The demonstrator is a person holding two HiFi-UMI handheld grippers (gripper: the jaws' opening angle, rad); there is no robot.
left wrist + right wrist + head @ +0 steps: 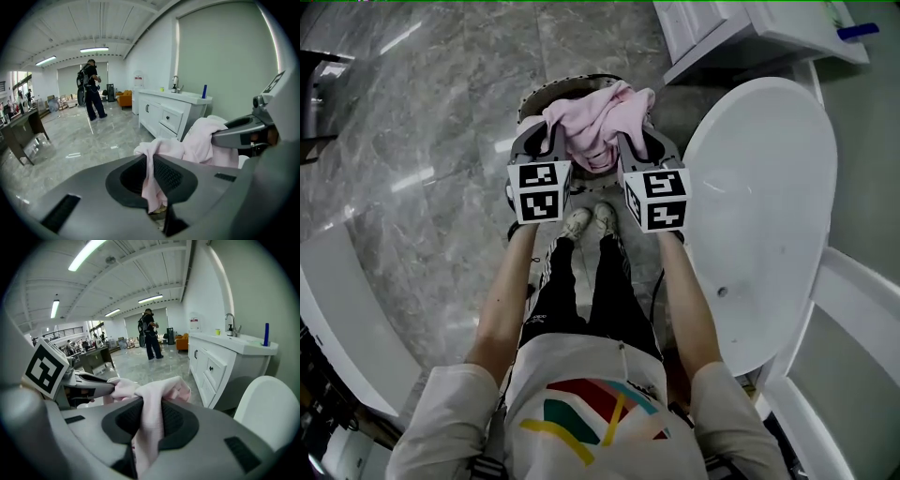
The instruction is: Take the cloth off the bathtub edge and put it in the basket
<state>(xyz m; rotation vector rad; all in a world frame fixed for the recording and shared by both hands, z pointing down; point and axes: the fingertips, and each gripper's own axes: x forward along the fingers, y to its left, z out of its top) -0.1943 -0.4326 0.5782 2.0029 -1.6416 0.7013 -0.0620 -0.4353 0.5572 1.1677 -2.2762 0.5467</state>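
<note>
Outstretched forearms (508, 291) held the left gripper (551, 142) and right gripper (632, 146) side by side, each with jaws clamped on the pink cloth (598, 122). It hung bunched between them over the basket (540, 95), clear of the bathtub (769, 169), seemingly so that letting go would drop it in.

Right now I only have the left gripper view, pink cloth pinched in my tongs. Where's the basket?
Observer: In the head view, the basket sits right under the cloth, just ahead of you.
Operator: Is the other side really gripping?
Observer: Yes. The right tongs are shut on a fold of the cloth.
Operator: And the bathtub?
Observer: The bathtub is on your right, and the cloth is not touching it.
</note>
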